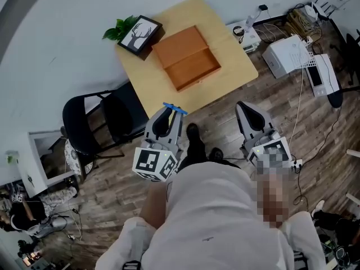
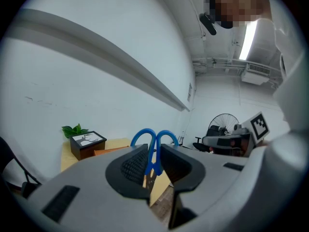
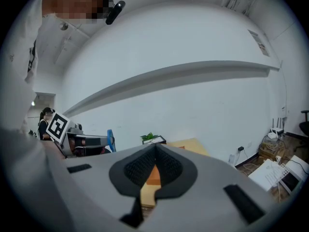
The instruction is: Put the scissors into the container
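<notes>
I have the left gripper clamped on the scissors: the blue handle loops stick out past the jaw tips, the rest pinched between the pads. From the head view the scissors hang in the air just off the near edge of the table, not over it. The container, an open wooden box, lies in the middle of the table and I see nothing in it. A frame and a plant stand at the table's far left corner. My right gripper has its jaws pressed together on nothing, held off the table's near edge, to the right of the scissors
</notes>
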`<state>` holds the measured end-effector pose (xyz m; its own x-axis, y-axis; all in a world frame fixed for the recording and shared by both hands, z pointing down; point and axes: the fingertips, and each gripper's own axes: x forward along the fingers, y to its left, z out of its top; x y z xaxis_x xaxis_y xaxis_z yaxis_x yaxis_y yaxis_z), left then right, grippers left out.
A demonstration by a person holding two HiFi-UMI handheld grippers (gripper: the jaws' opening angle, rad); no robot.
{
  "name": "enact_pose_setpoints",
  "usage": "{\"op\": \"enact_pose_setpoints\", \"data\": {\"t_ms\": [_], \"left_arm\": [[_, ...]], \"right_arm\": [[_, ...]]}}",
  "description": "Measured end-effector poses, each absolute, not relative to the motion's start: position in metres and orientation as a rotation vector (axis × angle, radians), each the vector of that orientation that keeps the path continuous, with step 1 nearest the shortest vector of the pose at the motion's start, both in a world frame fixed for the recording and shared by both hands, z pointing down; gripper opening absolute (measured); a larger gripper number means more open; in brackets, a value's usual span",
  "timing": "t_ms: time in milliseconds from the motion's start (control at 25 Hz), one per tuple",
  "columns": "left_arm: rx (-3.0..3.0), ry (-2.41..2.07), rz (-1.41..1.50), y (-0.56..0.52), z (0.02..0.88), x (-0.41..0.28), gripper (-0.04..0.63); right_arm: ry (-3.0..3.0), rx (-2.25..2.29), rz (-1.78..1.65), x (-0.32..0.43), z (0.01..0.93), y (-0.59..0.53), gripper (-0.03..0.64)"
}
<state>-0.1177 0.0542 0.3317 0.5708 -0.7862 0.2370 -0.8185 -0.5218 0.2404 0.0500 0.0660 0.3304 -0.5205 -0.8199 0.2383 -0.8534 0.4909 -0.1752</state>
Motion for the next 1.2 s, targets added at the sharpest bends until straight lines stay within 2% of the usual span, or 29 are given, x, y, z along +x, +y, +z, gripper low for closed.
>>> {"op": "enact_pose_setpoints", "data": {"t_ms": [560, 1200], "left_arm": [[2.511, -1.160, 0.144, -0.020, 0.349, -0.141, 0.080], [2.536, -1.035, 0.177, -0.063, 0.370, -0.137, 0.080]], "right_arm": [[-2.507, 1.593, 0.434, 0.022, 0.336, 0.005, -0.002], [-2.418, 1.638, 0.512, 0.009, 0.354, -0.009, -0.002]]}}
